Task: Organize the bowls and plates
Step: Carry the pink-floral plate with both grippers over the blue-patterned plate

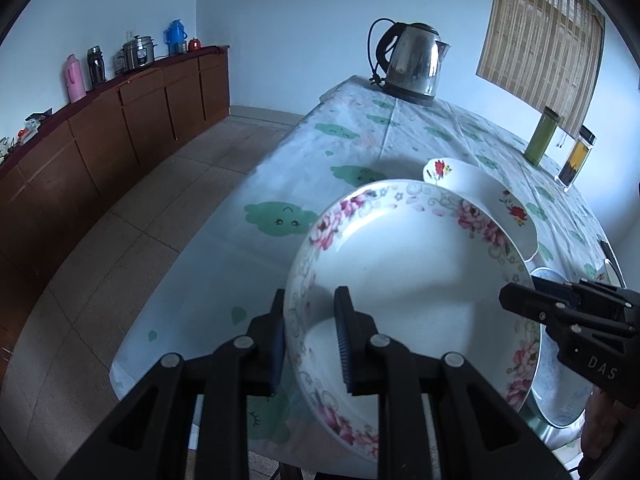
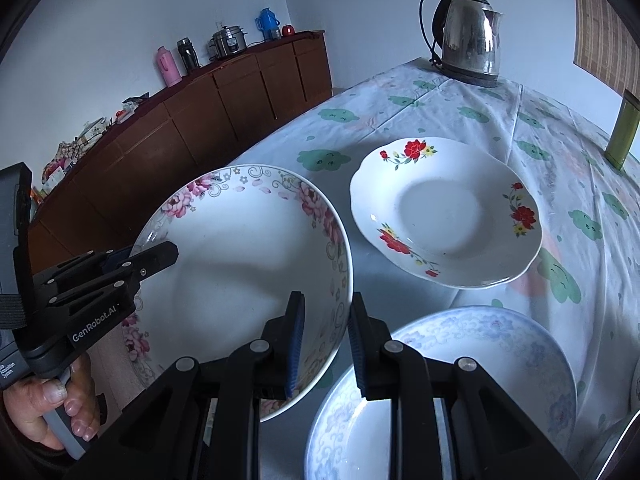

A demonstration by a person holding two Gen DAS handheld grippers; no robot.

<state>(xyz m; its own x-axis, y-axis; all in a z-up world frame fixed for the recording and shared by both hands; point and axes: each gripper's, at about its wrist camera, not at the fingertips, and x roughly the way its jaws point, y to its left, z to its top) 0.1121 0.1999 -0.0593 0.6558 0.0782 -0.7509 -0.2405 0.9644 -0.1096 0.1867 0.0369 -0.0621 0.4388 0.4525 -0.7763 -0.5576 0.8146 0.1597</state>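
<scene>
A large white plate with pink flowers (image 1: 412, 280) (image 2: 240, 264) hangs tilted above the table, held by both grippers. My left gripper (image 1: 311, 340) is shut on its left rim, one blue pad on each face. My right gripper (image 2: 326, 344) is shut on the opposite rim and shows in the left wrist view at the plate's right edge (image 1: 520, 292). The left gripper (image 2: 148, 258) appears at the left of the right wrist view. A white plate with red flowers (image 2: 444, 208) (image 1: 480, 188) lies on the cloth behind. A blue-patterned plate (image 2: 460, 368) (image 1: 560, 380) lies under my right gripper.
The table (image 1: 280, 184) has a pale cloth with green clouds. A steel kettle (image 1: 412, 64) (image 2: 468, 40) stands at its far end, a green canister (image 1: 542, 136) and a clear container (image 1: 576, 160) at the right. A brown sideboard (image 1: 100, 148) lines the left wall. A hand (image 2: 48, 412) grips the left handle.
</scene>
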